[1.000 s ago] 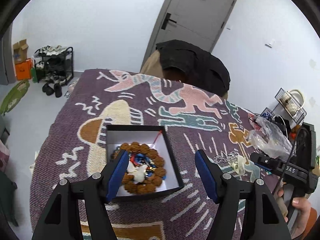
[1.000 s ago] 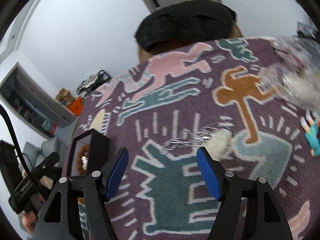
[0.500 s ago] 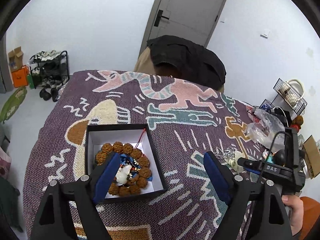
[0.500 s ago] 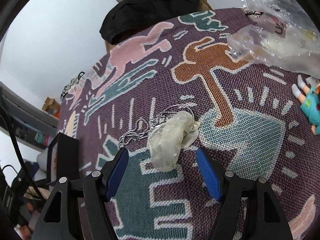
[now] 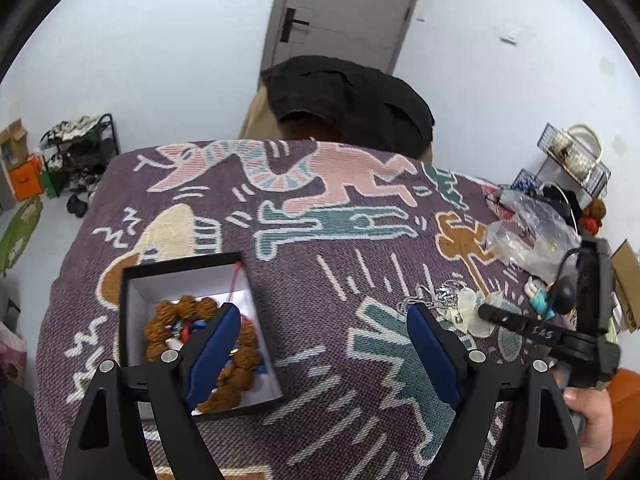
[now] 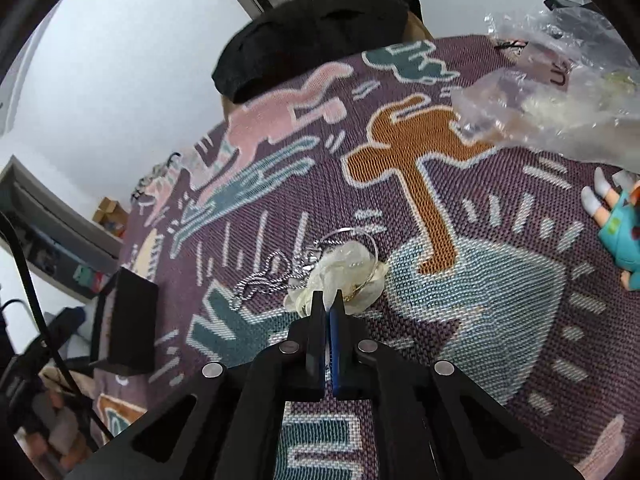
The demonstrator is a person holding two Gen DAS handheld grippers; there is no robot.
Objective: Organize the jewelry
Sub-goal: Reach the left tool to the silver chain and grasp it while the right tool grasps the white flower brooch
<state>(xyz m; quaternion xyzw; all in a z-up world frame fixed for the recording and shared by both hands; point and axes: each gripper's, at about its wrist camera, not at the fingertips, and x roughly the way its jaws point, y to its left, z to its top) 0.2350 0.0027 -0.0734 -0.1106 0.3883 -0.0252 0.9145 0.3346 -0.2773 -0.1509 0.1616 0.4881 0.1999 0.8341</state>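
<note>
So the right gripper (image 6: 329, 300) has its jaws pinched together on the near edge of the translucent pendant (image 6: 344, 276), which lies on the patterned bench cloth (image 6: 500, 300) with its silver chain (image 6: 264, 280) and a thin ring tangled around it. The left gripper (image 5: 320, 344) hangs with jaws spread wide and nothing in them, above the black box (image 5: 132, 280) that already has a brown bead bracelet (image 5: 160, 324) in it.

Biggest risk, I'd say: the grip looks like it's just on the rim of the pendant, so lifting could let it slip out, or the chain could drag and snag on the woven cloth. The chain might also swing and miss the box on the way over.

Stuff around: a crinkly plastic bag (image 6: 560, 100) further back and a small doll figure (image 6: 616, 232) off to the right, both apart from the pendant. The path to the box across the cloth looks open, though the box is well off to the left.
</note>
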